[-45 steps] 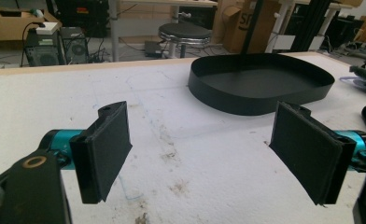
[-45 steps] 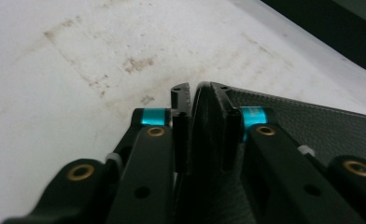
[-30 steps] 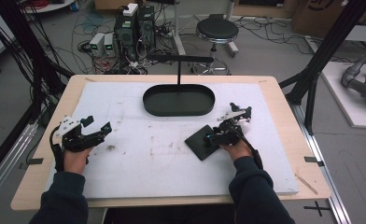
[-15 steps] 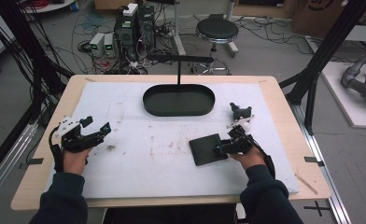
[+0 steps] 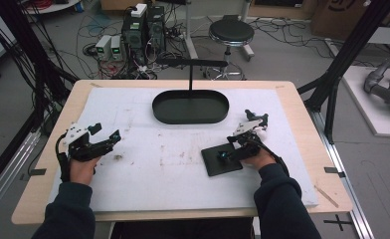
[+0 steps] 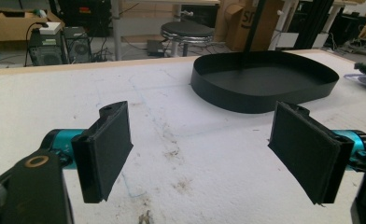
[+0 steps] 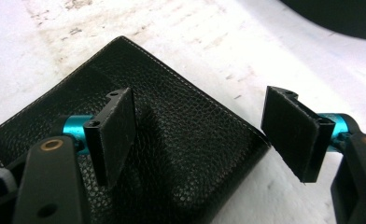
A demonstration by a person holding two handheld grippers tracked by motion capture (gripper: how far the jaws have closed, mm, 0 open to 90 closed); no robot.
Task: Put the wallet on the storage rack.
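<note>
right tongs [image 7: 200, 135] just opening, above wallet [image 7: 181, 121]

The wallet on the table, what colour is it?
Black wallet, with pale stitching; right gripper view shows it best.

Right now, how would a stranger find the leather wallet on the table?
Start at the black oval tray at the far middle of the white mat. Come nearer and to the right: the wallet lies flat under the right tongs. It is square, black, grained leather with pale stitching.
</note>
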